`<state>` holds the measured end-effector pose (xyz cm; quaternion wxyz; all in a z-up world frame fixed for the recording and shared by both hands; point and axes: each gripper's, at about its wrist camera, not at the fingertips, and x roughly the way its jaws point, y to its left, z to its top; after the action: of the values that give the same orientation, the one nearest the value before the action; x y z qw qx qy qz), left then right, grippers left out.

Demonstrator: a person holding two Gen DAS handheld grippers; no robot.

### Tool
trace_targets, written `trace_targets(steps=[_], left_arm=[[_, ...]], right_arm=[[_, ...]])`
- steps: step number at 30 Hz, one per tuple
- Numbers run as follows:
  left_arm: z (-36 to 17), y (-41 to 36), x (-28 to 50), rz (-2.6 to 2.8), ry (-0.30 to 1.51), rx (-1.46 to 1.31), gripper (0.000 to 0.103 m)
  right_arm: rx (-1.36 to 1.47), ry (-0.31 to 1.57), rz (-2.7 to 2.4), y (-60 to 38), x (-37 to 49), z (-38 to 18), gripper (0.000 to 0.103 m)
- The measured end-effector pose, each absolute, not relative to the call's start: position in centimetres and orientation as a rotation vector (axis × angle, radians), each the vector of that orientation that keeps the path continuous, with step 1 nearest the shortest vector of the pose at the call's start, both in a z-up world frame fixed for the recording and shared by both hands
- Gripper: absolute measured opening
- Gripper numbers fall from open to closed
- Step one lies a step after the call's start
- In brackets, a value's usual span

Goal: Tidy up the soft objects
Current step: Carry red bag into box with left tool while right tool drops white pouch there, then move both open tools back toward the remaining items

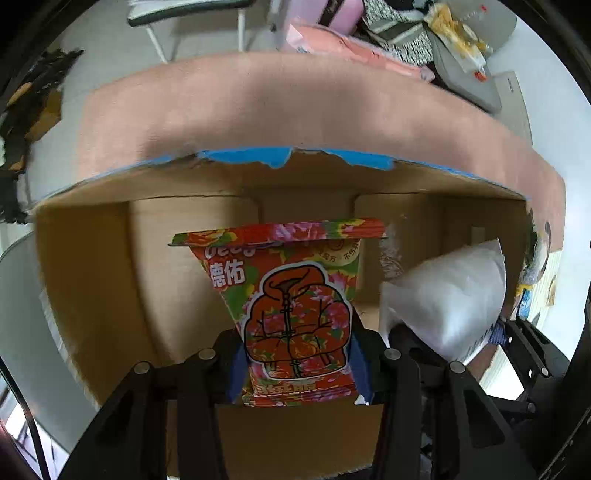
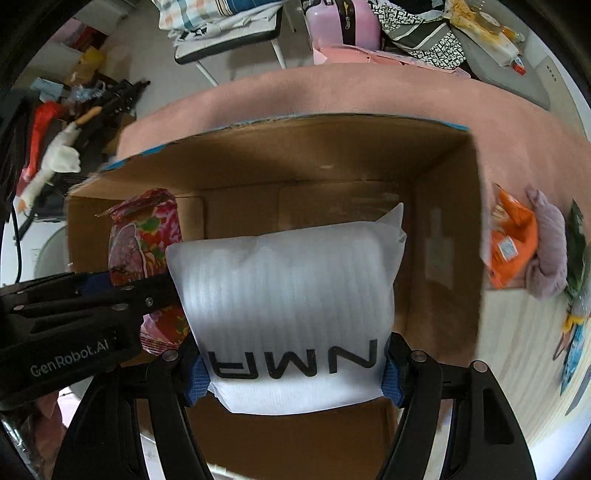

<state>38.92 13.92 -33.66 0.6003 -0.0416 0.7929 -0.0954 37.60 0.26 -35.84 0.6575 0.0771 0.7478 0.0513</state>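
Observation:
My left gripper (image 1: 297, 373) is shut on a red floral soft pack (image 1: 295, 302) and holds it over the open cardboard box (image 1: 92, 266). My right gripper (image 2: 295, 373) is shut on a white foam-wrapped pouch (image 2: 291, 288) with black letters, held over the same box (image 2: 443, 229). The white pouch shows at the right in the left wrist view (image 1: 447, 299). The floral pack (image 2: 147, 236) and the left gripper (image 2: 122, 291) show at the left in the right wrist view. The box floor below looks bare.
The box stands on a pink cloth-covered surface (image 2: 517, 129). To its right lie an orange snack bag (image 2: 513, 243), a mauve cloth (image 2: 550, 243) and other packets. Behind are a chair, a pink case (image 2: 343, 22) and clutter on the floor.

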Motion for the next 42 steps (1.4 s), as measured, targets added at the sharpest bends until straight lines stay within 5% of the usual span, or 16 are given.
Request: trace_targets(steps=[10,13,15,16,22,42], left_arm=[[-37.2,13.9,39.6,-0.241,1.897,-0.108,0.043],[-36.8,14.7,39.5,-0.188,1.911,-0.142,0.045],[-36.1,15.0,39.4,-0.175,1.897,-0.142,0.059],[-35.4,15.2,39.4,-0.157,1.876,-0.126,0.075],[-31.5,15.2,37.3,-0.11,1.782,-0.048,0.098],[-21.1,18.4,26.5,0.007,1.389,0.003,0.102]], right_arm=[[0.122,1.7,0.062,1.2,39.3,-39.3,0.074],[0.125,1.685,0.067,1.6,39.2,-39.2,0.084],[0.126,1.676,0.071,1.5,38.5,-38.8,0.099],[0.129,1.674,0.082,1.6,38.4,-38.5,0.102],[0.13,1.667,0.079,1.8,36.8,-36.2,0.103],[0.058,1.444,0.056,1.4,24.3,-24.2,0.103]])
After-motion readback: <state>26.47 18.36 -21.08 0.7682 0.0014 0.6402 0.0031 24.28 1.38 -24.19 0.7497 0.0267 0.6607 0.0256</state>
